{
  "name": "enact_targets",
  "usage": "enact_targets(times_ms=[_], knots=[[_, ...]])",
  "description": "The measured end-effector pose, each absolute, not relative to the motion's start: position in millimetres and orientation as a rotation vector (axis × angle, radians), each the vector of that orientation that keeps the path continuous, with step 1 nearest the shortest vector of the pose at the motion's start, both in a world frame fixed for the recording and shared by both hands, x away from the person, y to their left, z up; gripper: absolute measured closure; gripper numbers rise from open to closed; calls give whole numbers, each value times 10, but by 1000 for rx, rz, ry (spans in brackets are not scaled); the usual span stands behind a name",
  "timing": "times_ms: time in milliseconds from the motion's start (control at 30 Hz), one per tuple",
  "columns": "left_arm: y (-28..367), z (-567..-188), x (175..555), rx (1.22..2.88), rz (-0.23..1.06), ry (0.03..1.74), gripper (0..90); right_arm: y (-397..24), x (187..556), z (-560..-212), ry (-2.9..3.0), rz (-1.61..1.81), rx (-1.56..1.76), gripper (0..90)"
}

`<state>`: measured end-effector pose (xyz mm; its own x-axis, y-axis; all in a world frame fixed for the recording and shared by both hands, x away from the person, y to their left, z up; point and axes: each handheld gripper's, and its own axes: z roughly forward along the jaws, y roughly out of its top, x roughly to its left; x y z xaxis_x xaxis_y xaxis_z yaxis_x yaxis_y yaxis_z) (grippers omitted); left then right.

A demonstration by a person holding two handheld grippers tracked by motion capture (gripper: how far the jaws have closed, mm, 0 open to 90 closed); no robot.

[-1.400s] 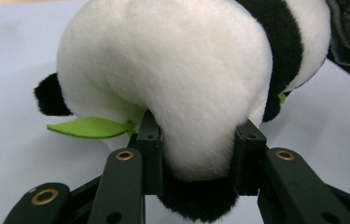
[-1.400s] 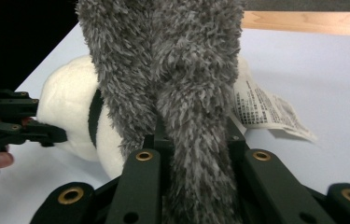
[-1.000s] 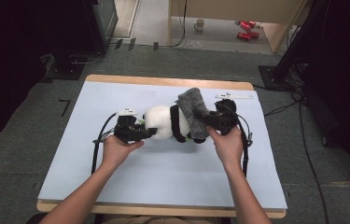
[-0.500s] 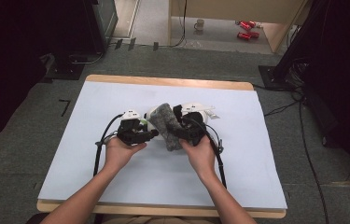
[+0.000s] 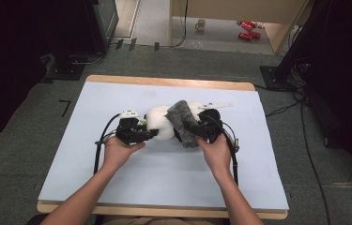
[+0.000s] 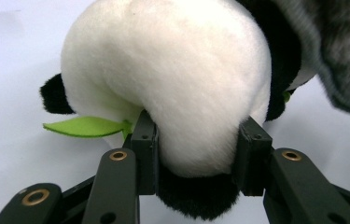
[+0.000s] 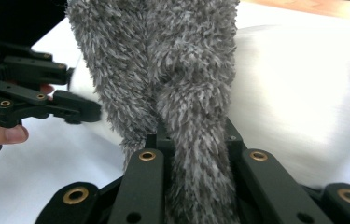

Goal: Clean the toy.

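One plush panda (image 5: 160, 123) lies near the middle of the table (image 5: 117, 187), which has a pale blue top and a wooden rim. Its body is round and soft, white fur with black patches, and one flat green felt leaf (image 6: 85, 126) sticks out from it. One grey cloth (image 5: 183, 123), shaggy and thick-piled, drapes over the panda's right end. There are two grippers, each black with two jaws. The left gripper (image 6: 196, 142) squeezes the panda's white body between its pads. The right gripper (image 7: 193, 140) is pinched narrow on a fold of the grey cloth. Two hands hold them.
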<state>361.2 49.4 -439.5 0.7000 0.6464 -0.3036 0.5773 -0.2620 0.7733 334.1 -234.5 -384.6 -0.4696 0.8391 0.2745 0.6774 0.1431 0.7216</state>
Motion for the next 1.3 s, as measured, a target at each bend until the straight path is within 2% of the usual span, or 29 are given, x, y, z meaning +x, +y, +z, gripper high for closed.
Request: enact_targets(times_ms=[533, 700, 967, 1300], knots=[[499, -4421, 3661, 1944, 80, 954, 596, -2877, 3357, -3914, 2057, 1151, 1635, 777], [503, -4440, 3682, 1937, 69, 965, 594, -2957, 3316, -3818, 2022, 1196, 1648, 777], [481, -4430, 3636, 1936, 70, 967, 591, -2535, 3253, -3656, 2112, 1315, 1522, 775], [438, -4362, 3519, 1916, 71, 972, 589, -1937, 3280, -3855, 2290, 1295, 1429, 772]])
